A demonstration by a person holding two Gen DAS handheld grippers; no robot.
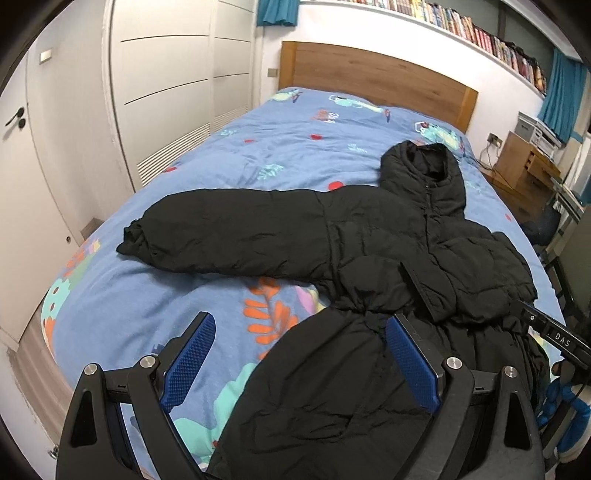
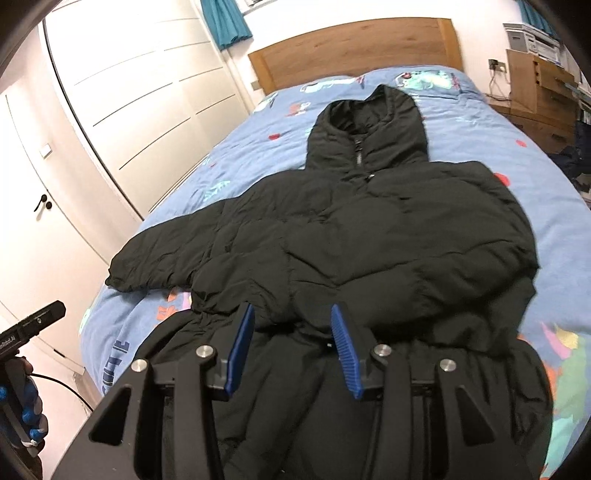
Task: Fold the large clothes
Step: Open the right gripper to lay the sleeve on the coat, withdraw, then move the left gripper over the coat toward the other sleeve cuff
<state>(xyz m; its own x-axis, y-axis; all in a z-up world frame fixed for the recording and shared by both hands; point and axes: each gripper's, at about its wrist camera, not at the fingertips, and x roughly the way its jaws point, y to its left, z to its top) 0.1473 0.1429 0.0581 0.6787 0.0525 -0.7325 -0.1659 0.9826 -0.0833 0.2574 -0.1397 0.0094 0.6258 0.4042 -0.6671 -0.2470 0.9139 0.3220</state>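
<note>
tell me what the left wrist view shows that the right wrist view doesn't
Only the left wrist view shows the bookshelf high on the wall and the whole outstretched sleeve with its cuff.

Only the right wrist view shows the coat's right shoulder flat on the bed, and the left gripper's body at the frame's left edge.

Both show the black hooded coat, blue bedspread, wooden headboard and white wardrobe.

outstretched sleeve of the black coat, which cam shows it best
The left wrist view: the sleeve lies across mid-frame, cuff to shoulder in full. The right wrist view shows that sleeve off to the left, foreshortened, its cuff small.
</note>
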